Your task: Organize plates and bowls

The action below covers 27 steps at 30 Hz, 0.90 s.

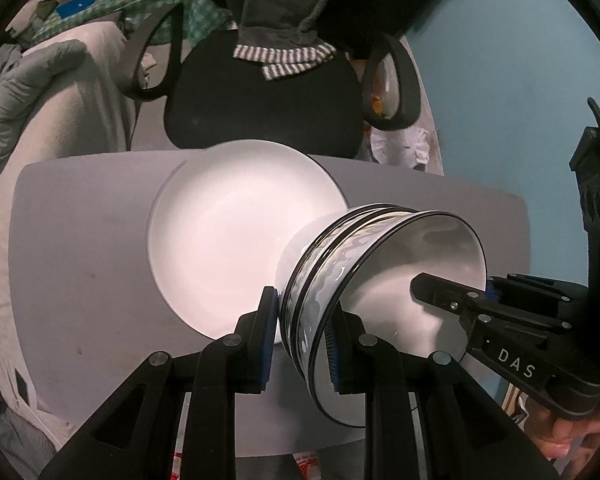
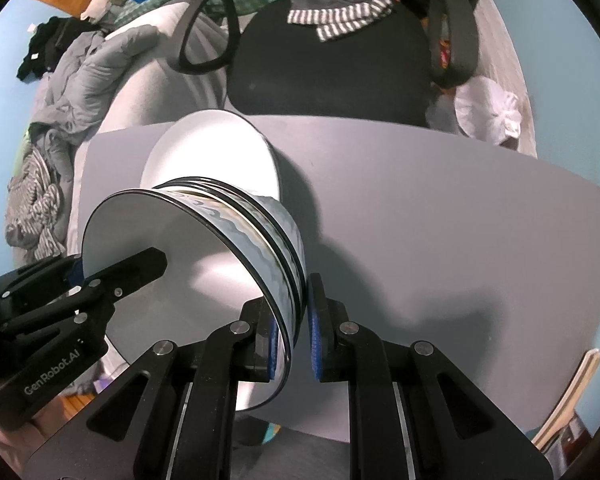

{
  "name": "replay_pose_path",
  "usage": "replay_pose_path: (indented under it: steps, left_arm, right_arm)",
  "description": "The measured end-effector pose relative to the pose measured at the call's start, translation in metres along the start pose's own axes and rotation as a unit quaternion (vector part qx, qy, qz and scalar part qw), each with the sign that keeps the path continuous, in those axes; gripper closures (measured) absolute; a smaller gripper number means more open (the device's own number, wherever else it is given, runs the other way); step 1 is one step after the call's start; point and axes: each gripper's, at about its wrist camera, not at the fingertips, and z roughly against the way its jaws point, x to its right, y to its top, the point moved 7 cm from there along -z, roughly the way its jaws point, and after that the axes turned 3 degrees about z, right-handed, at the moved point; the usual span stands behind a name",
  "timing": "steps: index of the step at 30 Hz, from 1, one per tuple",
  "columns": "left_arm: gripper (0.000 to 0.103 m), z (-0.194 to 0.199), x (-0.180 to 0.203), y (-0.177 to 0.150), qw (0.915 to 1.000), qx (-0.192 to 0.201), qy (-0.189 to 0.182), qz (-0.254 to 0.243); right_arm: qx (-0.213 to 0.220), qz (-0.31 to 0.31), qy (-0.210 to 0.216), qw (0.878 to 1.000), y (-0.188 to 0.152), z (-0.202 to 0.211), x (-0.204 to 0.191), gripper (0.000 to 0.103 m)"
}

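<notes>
Bowls point(image 1: 380, 280): a nested stack with black rims and a wavy band, tipped on its side, held above the grey table point(image 1: 80, 260).
Left gripper point(image 1: 304, 340): jaws nearly closed, blue pads pinching the stack's rim wall on one side.
Right gripper point(image 2: 292, 336): jaws narrow, clamped on the opposite rim; one finger inside the bowl.
Plate point(image 1: 228, 240): white, flat on the table, behind the stack.
Chair point(image 1: 260, 100): black, beyond the table's far edge.

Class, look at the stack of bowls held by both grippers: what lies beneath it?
Below the stack of bowls lies a white plate on the grey table. The bowls hide part of the plate's near edge.
</notes>
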Motion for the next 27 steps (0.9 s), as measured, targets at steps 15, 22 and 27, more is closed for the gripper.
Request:
replay_pose_path:
  steps: [15,22,27]
  left_arm:
    - [0.082,-0.019,-0.053,0.023,0.9992,-0.014,0.007,0.038]
    - [0.082,-0.031,-0.061,0.026,0.9988,-0.028,0.011,0.038]
    - [0.082,-0.031,-0.062,0.025,0.9985,-0.031,0.011,0.044]
  right_arm:
    - [-0.023,0.039,-0.015,0.999,0.038,-0.030,-0.041,0.090]
    - [-0.043,0.053,-0.028,0.997,0.044,-0.047,-0.046,0.090]
    - [-0.041,0.058,-0.035,0.997,0.050,-0.048,-0.049,0.090]
